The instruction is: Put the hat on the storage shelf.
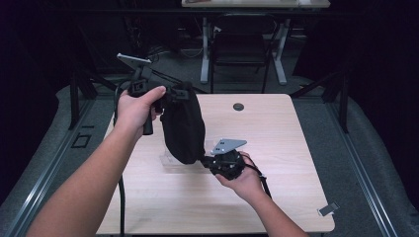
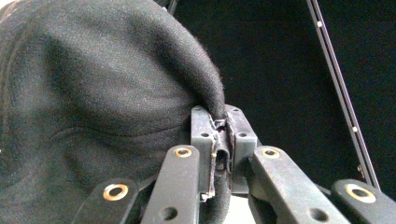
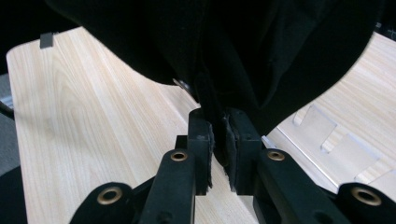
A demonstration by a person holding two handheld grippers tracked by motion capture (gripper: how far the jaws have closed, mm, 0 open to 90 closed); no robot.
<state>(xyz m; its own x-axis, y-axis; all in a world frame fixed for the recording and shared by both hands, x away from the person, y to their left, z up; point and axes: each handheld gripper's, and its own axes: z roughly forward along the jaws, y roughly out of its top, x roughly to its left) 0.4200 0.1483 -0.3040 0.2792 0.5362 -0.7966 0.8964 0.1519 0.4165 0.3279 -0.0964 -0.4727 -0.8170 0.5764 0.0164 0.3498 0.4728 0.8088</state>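
A clear plastic stand [image 1: 170, 160] is seen on the table [image 1: 276, 133] towards its left edge, under a black cloth bag [image 1: 183, 126]. The bag is held above the table, pinched at its top by the left gripper [image 1: 180, 94] and at its bottom by the right gripper [image 1: 206, 161].

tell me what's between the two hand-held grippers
A black cloth hangs between the left hand-held gripper and the right hand-held gripper, pinched by both, as the high view shows.

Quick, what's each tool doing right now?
Left tool: closed on the black cloth.
Right tool: closed on the same cloth's lower end.
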